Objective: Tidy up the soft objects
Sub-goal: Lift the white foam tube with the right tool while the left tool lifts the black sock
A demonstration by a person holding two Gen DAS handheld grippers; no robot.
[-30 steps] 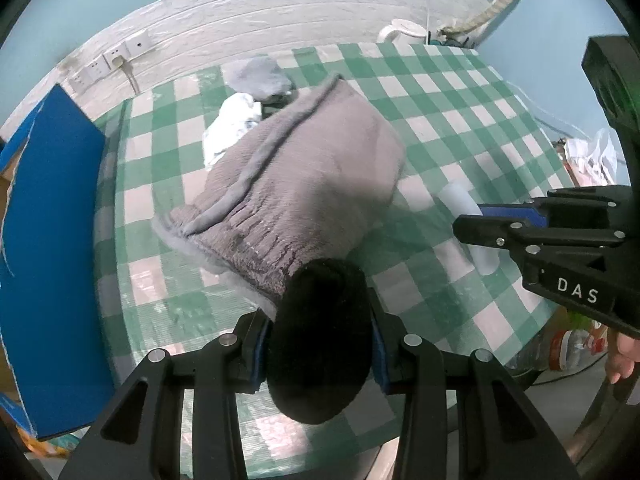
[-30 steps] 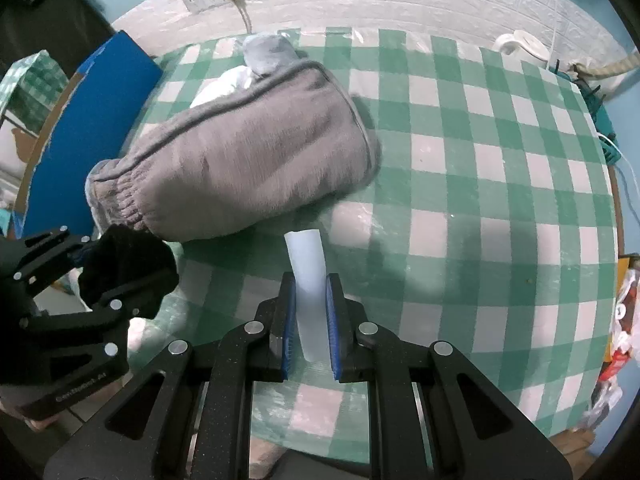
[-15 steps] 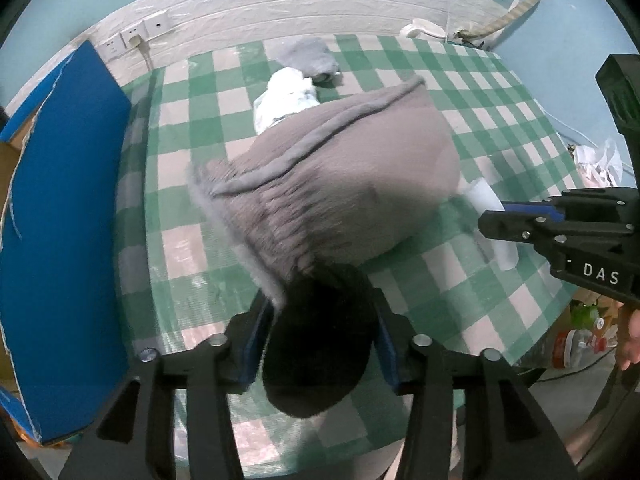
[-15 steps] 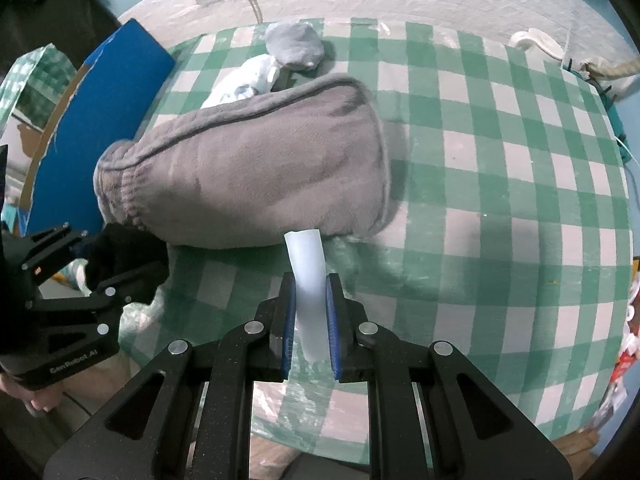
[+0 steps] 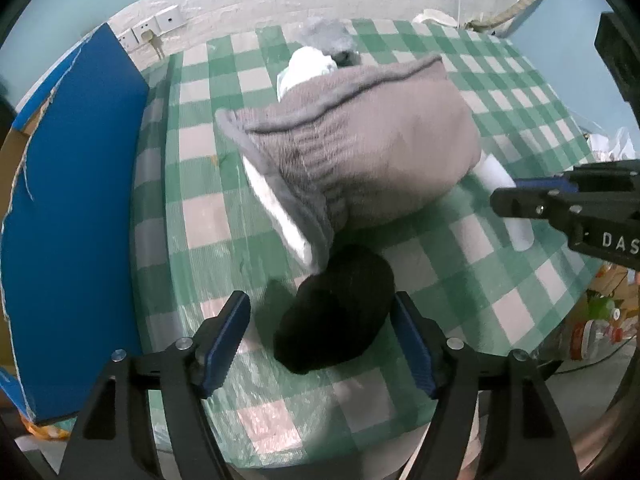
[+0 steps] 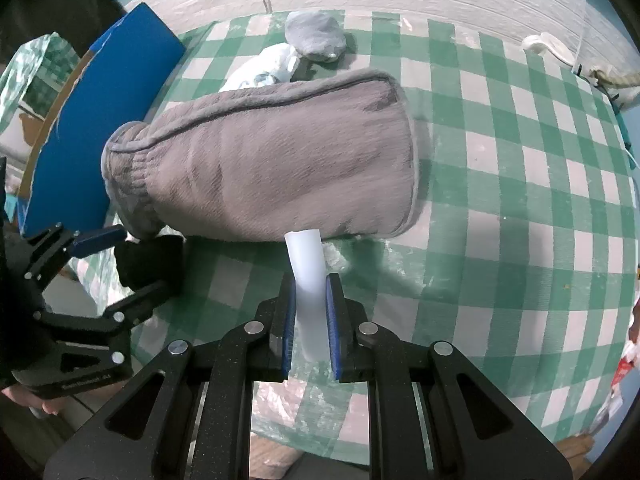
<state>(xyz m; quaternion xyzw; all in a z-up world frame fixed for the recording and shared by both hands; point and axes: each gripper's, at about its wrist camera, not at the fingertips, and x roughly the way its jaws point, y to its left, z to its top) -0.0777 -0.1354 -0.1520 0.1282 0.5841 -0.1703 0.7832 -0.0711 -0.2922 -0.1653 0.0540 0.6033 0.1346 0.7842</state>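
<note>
Left claw stood with its jaws wide apart, one on either side of a black sock bundle that lay on the checked tablecloth, touching neither blue pad as far as the left wrist view showed. Just behind that bundle, and touching it at the cuff end, sat the big grey mitten-shaped pouch, which serves as the landmark here. Against the pouch's near edge, the right claw was clamped on a pale rolled strip whose tip met the pouch's underside (whether it was tucked beneath the fabric could not be told). Beyond the pouch's far side lay a crumpled white cloth and, further back again, a small grey bundle; to the pouch's left stood a blue board, upright at the table's edge. Judging from this, the step in hand looked like the setting-down of the black sock beside the pouch's cuff, with that placement seemingly done and the pale strip yet to be placed. A sensible next move would call for lifting the left claw back without snagging the sock, and then for the right claw to lay the strip alongside the pouch and let go.
</note>
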